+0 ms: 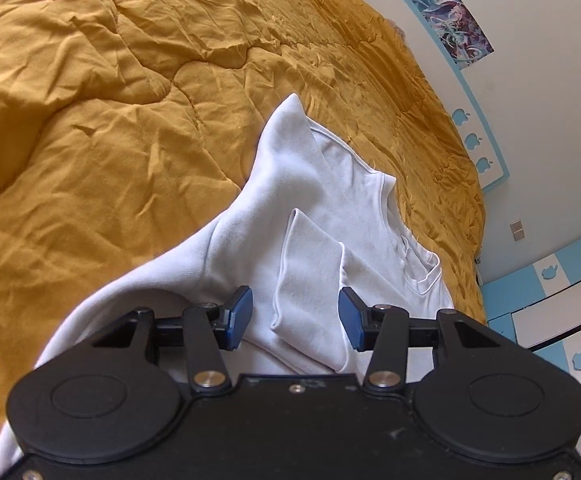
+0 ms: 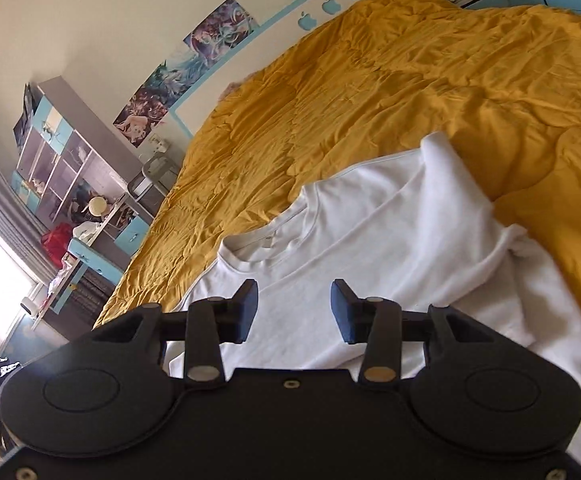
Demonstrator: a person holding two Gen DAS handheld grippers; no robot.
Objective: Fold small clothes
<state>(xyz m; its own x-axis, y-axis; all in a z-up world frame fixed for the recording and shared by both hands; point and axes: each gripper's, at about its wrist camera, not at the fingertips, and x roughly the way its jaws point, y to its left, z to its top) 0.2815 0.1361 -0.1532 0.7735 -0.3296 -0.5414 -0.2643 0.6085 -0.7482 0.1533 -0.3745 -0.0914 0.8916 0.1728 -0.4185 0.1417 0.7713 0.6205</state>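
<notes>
A white long-sleeved top [image 1: 322, 208] lies on the mustard quilt [image 1: 130, 80], its sleeves folded in over the body. My left gripper [image 1: 295, 316] is open and empty, hovering over a folded sleeve cuff [image 1: 306, 280]. In the right wrist view the same top [image 2: 370, 232] shows with its round neckline [image 2: 266, 244] toward the left. My right gripper [image 2: 294, 310] is open and empty just above the chest of the top, below the neckline.
The quilt [image 2: 450, 72] covers the whole bed. A white and blue headboard [image 2: 330, 4] with apple cut-outs lines the wall. A cluttered desk with shelves [image 2: 70, 184] stands left of the bed. Blue and white cabinets [image 1: 550, 304] stand on the other side.
</notes>
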